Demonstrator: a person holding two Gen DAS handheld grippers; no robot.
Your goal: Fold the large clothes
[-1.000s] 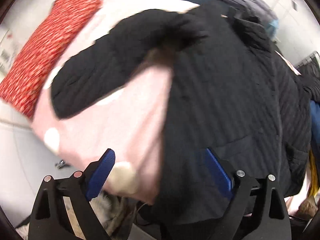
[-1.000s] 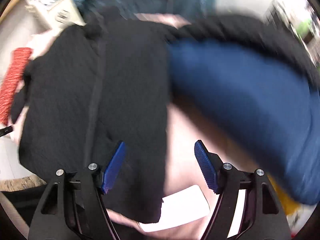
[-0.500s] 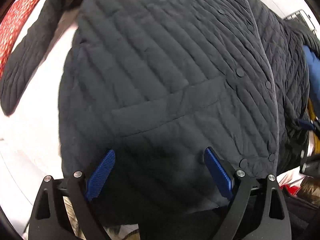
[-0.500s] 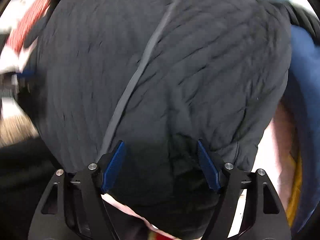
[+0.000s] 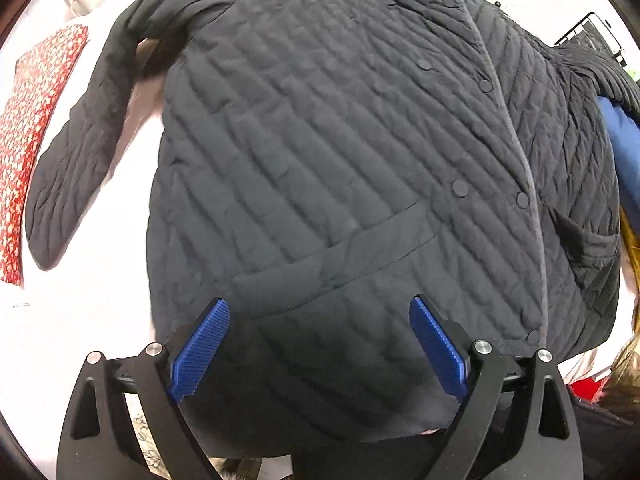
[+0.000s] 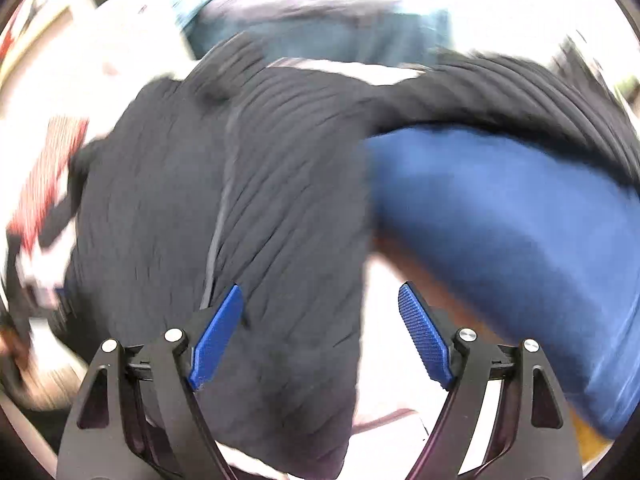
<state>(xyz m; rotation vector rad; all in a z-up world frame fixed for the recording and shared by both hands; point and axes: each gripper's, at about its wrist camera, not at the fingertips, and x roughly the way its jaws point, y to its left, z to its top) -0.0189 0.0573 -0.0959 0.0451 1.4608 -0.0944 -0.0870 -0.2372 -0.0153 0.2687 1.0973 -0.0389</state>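
A black quilted jacket (image 5: pixel 340 152) lies front up and spread out on a pale pink surface (image 5: pixel 100 300). Its snaps and a slanted pocket show, and one sleeve (image 5: pixel 76 168) stretches out to the left. My left gripper (image 5: pixel 320 344) is open and empty, just above the jacket's lower hem. In the blurred right wrist view the same jacket (image 6: pixel 240 220) fills the left and centre. My right gripper (image 6: pixel 320 332) is open and empty over the jacket's right edge.
A red patterned cushion (image 5: pixel 28 128) lies at the far left. A blue garment (image 6: pixel 500 232) lies right of the jacket, with a black sleeve (image 6: pixel 500 92) draped over it. Teal clothing (image 6: pixel 320 36) is piled behind. A dark wire rack (image 5: pixel 592 36) stands at the far right.
The jacket went from bunched to spread flat. The left gripper has pulled back slightly. The right gripper has swung from over the jacket's middle back to its right edge, beside the blue garment.
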